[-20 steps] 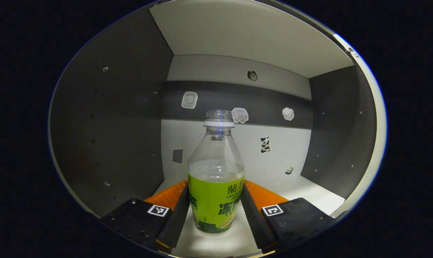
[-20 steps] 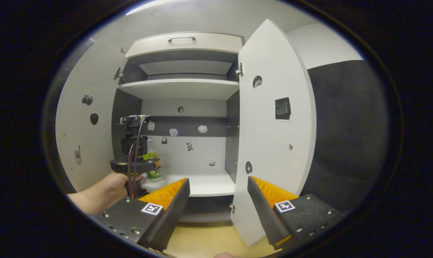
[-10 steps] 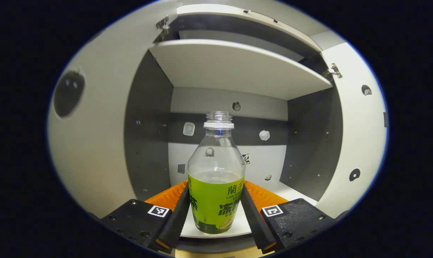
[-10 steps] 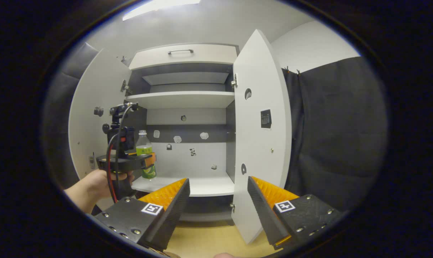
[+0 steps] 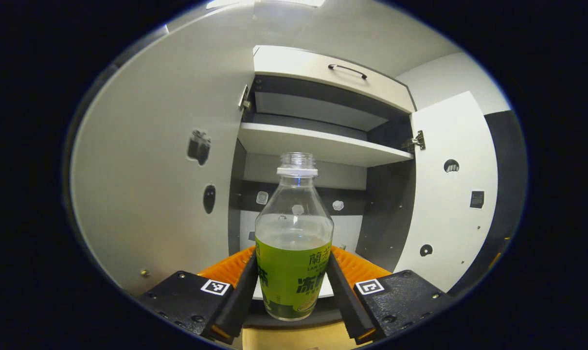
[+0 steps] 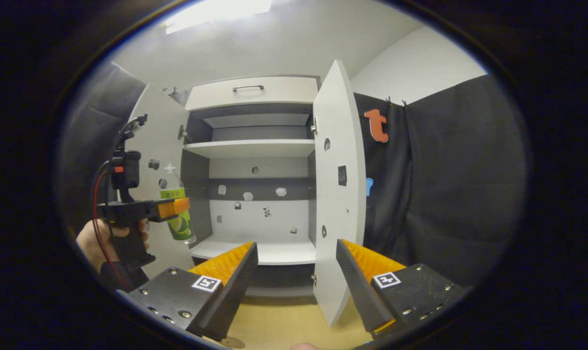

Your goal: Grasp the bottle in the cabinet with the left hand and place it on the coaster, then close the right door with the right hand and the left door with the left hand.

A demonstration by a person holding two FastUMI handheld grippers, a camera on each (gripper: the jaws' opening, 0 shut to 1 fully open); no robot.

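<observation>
now one bottle (image 5: 294,253), two open doors (image 6: 335,194).

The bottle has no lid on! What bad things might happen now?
The bottle, clamped in the left hand-held gripper, is uncapped and holds liquid, so tilting it might spill some. It hangs close to the open left door, so a sideways swing could bump it. Both fingers press only its lower labelled part, so it might slip.

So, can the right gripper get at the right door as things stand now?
Probably yes. The right gripper is open and holds nothing, and the right door stands open just ahead of it with nothing between. The left gripper, with the bottle, is off to the side.
</observation>
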